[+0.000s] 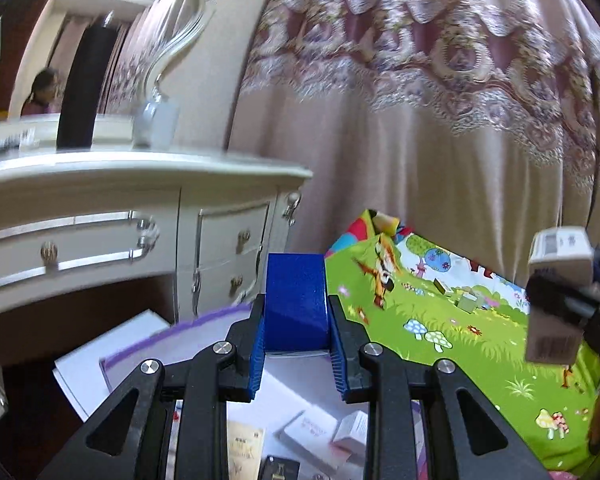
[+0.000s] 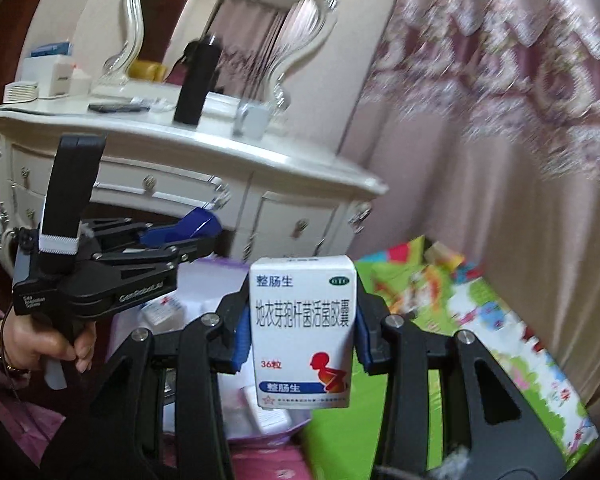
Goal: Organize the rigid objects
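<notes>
A cream dressing table (image 2: 236, 152) with drawers is seen against a pink embroidered curtain (image 1: 440, 128). On its top a black cylinder (image 2: 196, 84) and what may be a frosted cup (image 2: 254, 122) are stood before an ornate mirror (image 2: 236, 20). A cartoon-printed green mat (image 1: 460, 332) is spread below.

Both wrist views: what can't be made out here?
- Blue box, left wrist view: its lower end is hidden between the left tool fingers; no label shows.
- White medicine box, right wrist view: its sides are covered by the right tool.
- Small boxes below, left wrist view: blurred and cut off by the tool frame.
- Curtain: pattern motion-blurred.
</notes>
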Tool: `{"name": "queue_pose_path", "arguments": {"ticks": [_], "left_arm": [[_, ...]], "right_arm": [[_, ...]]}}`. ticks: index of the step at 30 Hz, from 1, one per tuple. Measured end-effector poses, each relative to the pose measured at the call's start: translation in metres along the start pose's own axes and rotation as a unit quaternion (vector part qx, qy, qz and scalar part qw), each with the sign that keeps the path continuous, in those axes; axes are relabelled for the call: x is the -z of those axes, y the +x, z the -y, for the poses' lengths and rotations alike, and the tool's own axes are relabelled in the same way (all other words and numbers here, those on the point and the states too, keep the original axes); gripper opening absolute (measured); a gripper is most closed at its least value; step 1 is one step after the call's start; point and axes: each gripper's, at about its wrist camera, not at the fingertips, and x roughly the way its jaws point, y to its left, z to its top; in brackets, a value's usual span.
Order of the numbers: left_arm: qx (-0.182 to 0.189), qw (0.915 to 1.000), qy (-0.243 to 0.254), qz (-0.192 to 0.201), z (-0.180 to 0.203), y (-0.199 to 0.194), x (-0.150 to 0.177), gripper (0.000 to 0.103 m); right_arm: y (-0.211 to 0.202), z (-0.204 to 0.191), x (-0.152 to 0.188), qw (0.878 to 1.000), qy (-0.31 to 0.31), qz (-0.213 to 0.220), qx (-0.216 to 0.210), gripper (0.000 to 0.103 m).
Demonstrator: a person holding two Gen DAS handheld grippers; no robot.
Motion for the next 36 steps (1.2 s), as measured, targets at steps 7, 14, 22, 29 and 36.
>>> {"name": "queue_pose_path", "arguments": {"ticks": [7, 14, 22, 29, 36], "left_arm": [[-0.021, 0.9972, -0.038, -0.062, -0.031, 0.02, 0.01, 0.029], [-0.035, 0.9901, -0.063, -0.12, -0.05, 0.038, 0.028, 0.029], [-0.063, 0.9795, -0.074, -0.176, -0.061, 0.057, 0.04, 0.029], [-0.095, 0.9682, -0.056, -0.224, -0.049, 0.073, 0.045, 0.061], [-0.106, 0.9694, -0.014, -0.221, -0.019, 0.081, 0.037, 0.091]], "right_arm": [[0.049, -0.012, 0.007, 0.993, 0.021, -0.088, -0.071, 0.045], [0.082, -0.032, 0.026, 0.982, 0.016, -0.149, -0.119, 0.045], [0.113, -0.046, 0.054, 0.966, 0.025, -0.201, -0.159, 0.045], [0.121, -0.039, 0.064, 0.963, 0.052, -0.198, -0.174, 0.068], [0.104, 0.025, 0.078, 0.967, 0.137, -0.171, -0.129, 0.083]]}}
